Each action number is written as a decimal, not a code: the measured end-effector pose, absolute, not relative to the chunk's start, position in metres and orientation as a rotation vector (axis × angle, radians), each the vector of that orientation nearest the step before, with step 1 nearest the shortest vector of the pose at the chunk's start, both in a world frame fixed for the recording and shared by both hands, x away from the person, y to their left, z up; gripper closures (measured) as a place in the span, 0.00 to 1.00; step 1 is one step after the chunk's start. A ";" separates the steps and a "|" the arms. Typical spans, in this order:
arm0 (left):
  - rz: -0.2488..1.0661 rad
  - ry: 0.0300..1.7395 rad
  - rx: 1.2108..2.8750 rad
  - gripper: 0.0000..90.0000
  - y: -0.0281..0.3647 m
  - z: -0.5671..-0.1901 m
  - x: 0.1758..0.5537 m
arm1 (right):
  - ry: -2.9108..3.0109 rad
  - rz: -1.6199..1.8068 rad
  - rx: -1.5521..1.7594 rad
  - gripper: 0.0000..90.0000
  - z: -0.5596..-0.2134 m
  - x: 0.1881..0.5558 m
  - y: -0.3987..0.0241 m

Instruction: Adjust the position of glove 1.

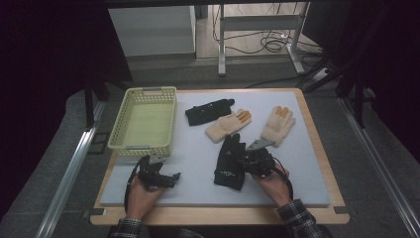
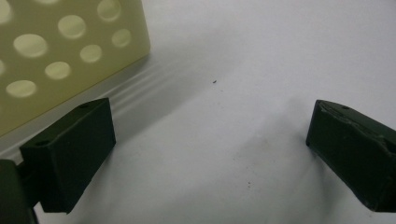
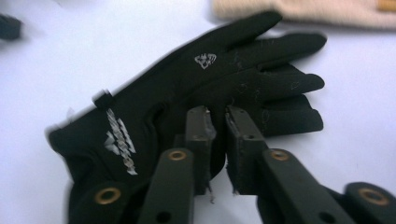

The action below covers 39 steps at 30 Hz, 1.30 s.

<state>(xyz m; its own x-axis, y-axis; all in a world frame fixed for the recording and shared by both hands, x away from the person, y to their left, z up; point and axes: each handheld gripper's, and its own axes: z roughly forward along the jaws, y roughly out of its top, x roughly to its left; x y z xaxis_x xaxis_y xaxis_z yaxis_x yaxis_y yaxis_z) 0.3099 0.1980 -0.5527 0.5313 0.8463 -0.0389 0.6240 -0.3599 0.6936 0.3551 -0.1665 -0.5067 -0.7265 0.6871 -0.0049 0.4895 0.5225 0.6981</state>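
A black glove (image 1: pixel 229 163) (image 3: pixel 177 93) lies flat on the white mat (image 1: pixel 198 158), its fingers pointing to the far side. My right gripper (image 1: pixel 243 161) (image 3: pixel 218 126) is low over the glove's palm edge. Only a narrow gap parts its jaws, and nothing is pinched between them. My left gripper (image 1: pixel 161 171) (image 2: pixel 210 140) rests open on bare mat just in front of the yellow basket (image 1: pixel 171 119) (image 2: pixel 70 46), with nothing between its wide jaws. A second black glove (image 1: pixel 208 111) and two beige gloves (image 1: pixel 227 125) (image 1: pixel 277 125) lie farther back.
The perforated basket stands at the mat's far left with nothing inside. The edge of a beige glove (image 3: pixel 303 9) is just beyond the black glove's fingers. The mat lies on a wooden table (image 1: pixel 322 163) with dark floor around it.
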 end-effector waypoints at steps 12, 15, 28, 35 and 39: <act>0.430 1.187 2.106 0.02 0.198 -0.553 0.310 | 2.441 0.955 0.945 0.85 -0.489 0.340 -0.201; 0.430 1.187 2.106 0.02 0.198 -0.553 0.310 | 2.471 0.934 0.970 0.90 -0.502 0.338 -0.208; 0.431 1.187 2.105 0.02 0.198 -0.553 0.310 | 2.518 0.964 0.896 0.87 -0.520 0.341 -0.180; 0.432 1.189 2.101 0.02 0.198 -0.553 0.310 | 2.492 1.059 0.859 0.83 -0.501 0.351 -0.158; 0.432 1.189 2.101 0.02 0.198 -0.553 0.310 | 2.493 1.093 0.802 0.82 -0.491 0.358 -0.134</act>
